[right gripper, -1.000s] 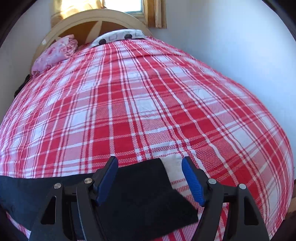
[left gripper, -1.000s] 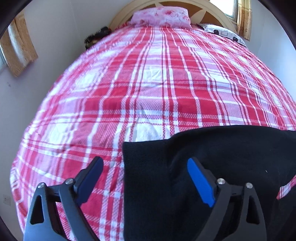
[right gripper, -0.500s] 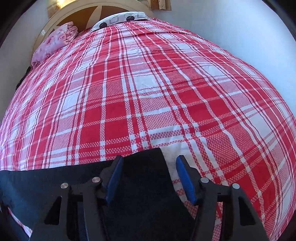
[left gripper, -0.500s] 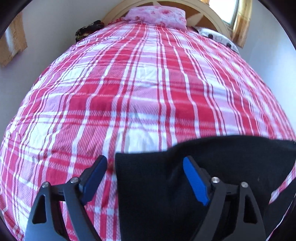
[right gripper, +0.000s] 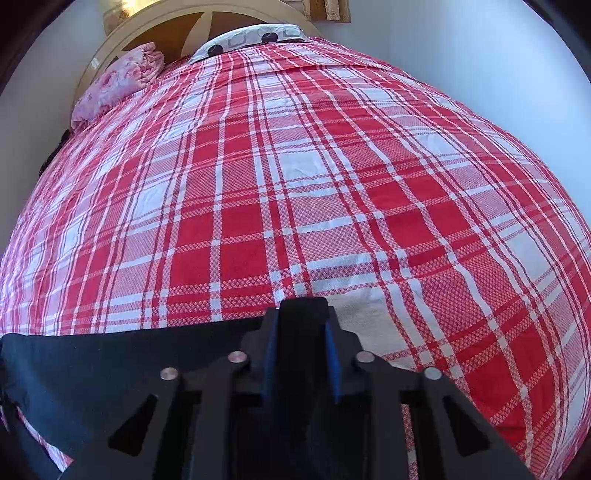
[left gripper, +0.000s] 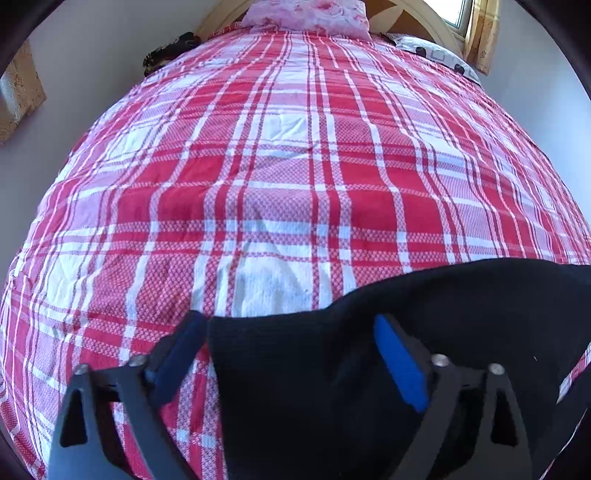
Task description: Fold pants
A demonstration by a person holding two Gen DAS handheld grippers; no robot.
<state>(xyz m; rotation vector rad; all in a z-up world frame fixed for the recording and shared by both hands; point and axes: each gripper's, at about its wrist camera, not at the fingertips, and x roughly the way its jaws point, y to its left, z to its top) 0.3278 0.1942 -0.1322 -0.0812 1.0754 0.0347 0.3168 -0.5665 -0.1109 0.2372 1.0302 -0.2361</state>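
Black pants (left gripper: 461, 332) lie flat across the near end of the bed. In the left wrist view my left gripper (left gripper: 291, 350) straddles their left corner. Its jaws are closing but stand wide: one finger (left gripper: 181, 343) is just outside the cloth's edge, the blue pad (left gripper: 399, 362) over the fabric. In the right wrist view the pants (right gripper: 110, 362) stretch off to the left. My right gripper (right gripper: 301, 332) is closing on their right corner, and a fold of black cloth stands pinched between the pads.
A red and white plaid cover (left gripper: 295, 184) spans the whole bed. At the far end are a pink pillow (left gripper: 310, 14), a spotted pillow (right gripper: 255, 37) and a rounded headboard (right gripper: 147, 26). Walls run close along both sides.
The right jaws have come together on the pants' corner, bunching the cloth up between them. The left jaws have narrowed a little around the other corner. Both grippers have sunk towards the bed.
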